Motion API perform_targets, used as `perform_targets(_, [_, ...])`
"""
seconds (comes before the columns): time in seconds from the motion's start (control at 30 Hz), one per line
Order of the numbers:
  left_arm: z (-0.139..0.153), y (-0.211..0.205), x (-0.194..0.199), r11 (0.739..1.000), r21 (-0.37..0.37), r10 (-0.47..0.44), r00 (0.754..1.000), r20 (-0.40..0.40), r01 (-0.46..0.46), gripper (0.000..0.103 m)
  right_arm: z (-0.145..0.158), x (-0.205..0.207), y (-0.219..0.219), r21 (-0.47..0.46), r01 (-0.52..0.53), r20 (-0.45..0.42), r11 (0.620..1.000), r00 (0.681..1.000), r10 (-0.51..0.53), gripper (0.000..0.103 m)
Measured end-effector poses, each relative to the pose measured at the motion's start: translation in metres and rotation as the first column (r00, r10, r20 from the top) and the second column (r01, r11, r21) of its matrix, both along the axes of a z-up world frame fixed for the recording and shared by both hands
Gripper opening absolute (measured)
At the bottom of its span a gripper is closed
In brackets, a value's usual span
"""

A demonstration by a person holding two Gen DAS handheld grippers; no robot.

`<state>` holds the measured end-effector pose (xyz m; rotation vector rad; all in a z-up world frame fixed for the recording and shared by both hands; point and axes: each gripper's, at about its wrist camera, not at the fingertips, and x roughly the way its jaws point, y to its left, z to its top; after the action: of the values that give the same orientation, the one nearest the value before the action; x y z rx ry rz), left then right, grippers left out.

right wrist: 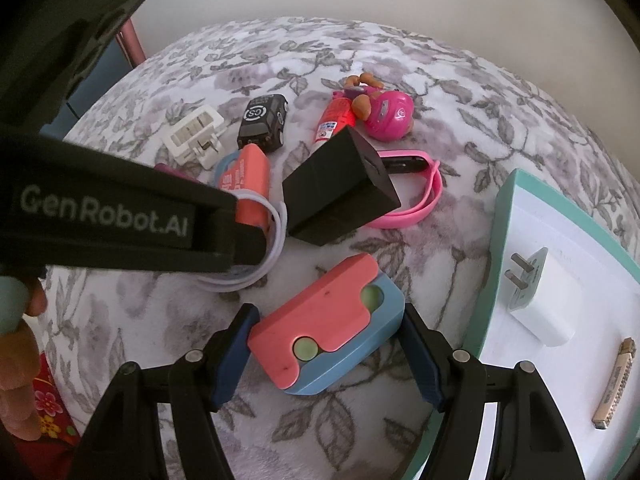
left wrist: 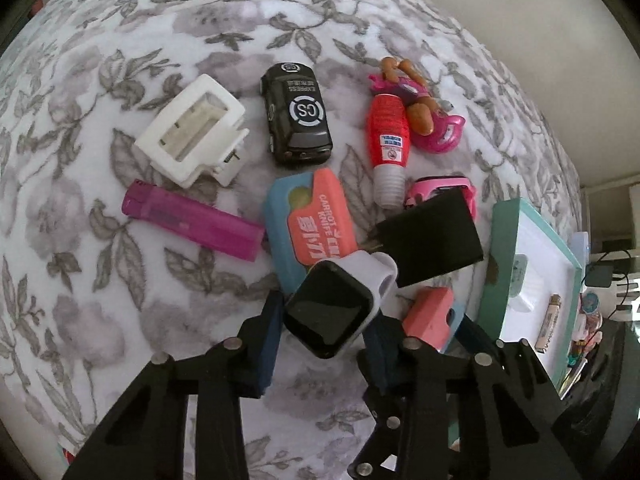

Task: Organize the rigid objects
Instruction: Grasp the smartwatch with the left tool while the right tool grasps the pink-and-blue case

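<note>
Two grasps in hand: left tongs point(left wrist: 324, 332) clenched on the smartwatch point(left wrist: 330, 312), frame centre; right tongs point(right wrist: 326, 354) grasping the carrot knife point(right wrist: 326, 328). Next, probably, carry both to the tray point(right wrist: 504, 216), right edge.

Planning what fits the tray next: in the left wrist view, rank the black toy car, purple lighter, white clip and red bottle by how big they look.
1. White clip, largest in outline.
2. Black toy car and purple lighter: too alike in extent to rank; the car is bulkier, the lighter thinner.
3. Red bottle, smallest, though fisheye distortion makes this rough.
</note>
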<state>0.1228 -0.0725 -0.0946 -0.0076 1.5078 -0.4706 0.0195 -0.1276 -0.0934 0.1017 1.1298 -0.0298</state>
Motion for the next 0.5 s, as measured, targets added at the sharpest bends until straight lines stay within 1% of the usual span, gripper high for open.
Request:
perform_targets(0.2, [0.003, 0.001, -0.006, 1.0, 0.011, -0.002, 1.0, 0.002, 0.002, 0.04, 0.0, -0.002, 0.003, 0.004, 0.001, -0.002, 1.0, 1.0, -0.001, 0.073])
perform_targets(0.5, [0.024, 0.016, -0.017, 1.0, -0.001, -0.001, 0.999, 0.034, 0.001, 0.039, 0.008, -0.011, -0.002, 0.04, 0.024, 0.006, 0.999, 1.0, -0.024, 0.073])
